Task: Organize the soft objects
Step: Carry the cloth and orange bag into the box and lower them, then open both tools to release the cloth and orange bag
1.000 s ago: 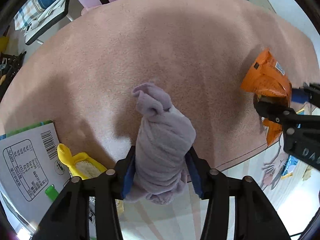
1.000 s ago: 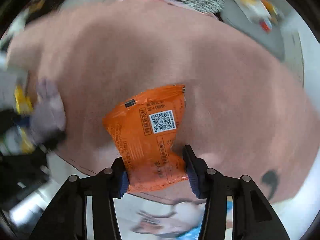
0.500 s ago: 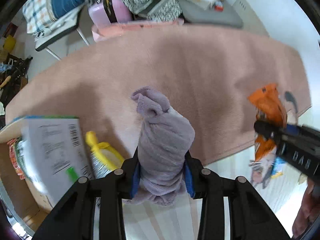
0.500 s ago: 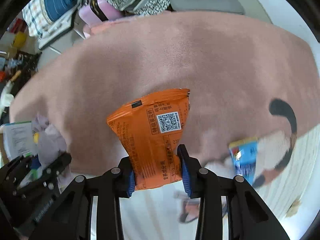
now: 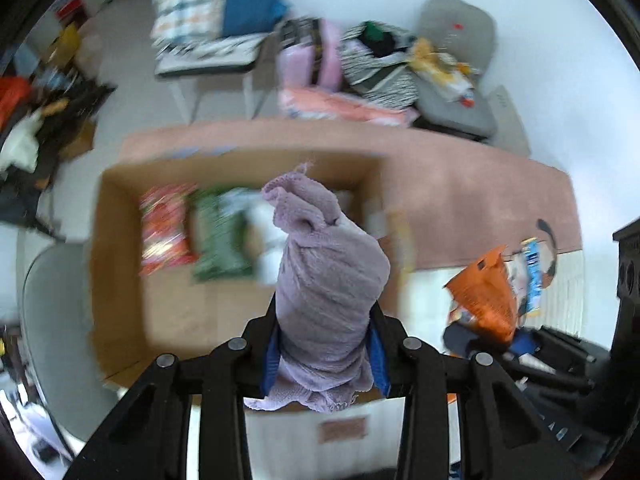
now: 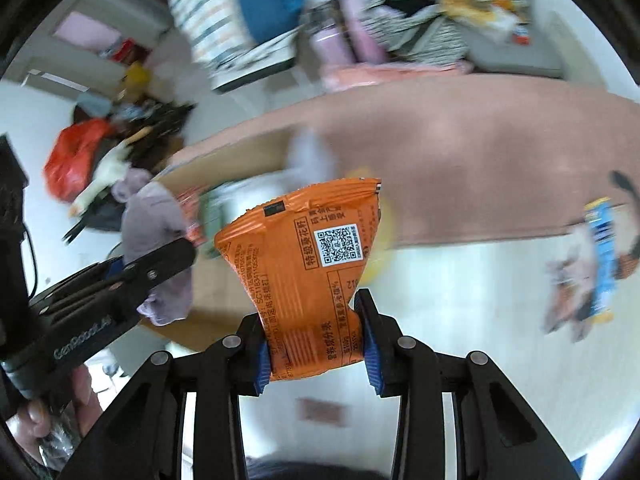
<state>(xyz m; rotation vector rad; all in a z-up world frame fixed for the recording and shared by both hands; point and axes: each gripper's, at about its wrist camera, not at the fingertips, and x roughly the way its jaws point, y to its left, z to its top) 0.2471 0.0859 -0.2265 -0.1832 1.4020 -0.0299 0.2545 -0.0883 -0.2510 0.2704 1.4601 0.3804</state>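
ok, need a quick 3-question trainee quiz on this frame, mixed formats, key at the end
1. True or false: the left hand-held gripper is shut on a purple cloth bundle.
2. Multiple choice: what does the right hand-held gripper hold? A) green packet B) orange snack packet C) blue packet
3. Fill in: below the cloth bundle in the left wrist view lies an open ____ box with packets inside.

Key: 1 true; 2 B; 3 cardboard
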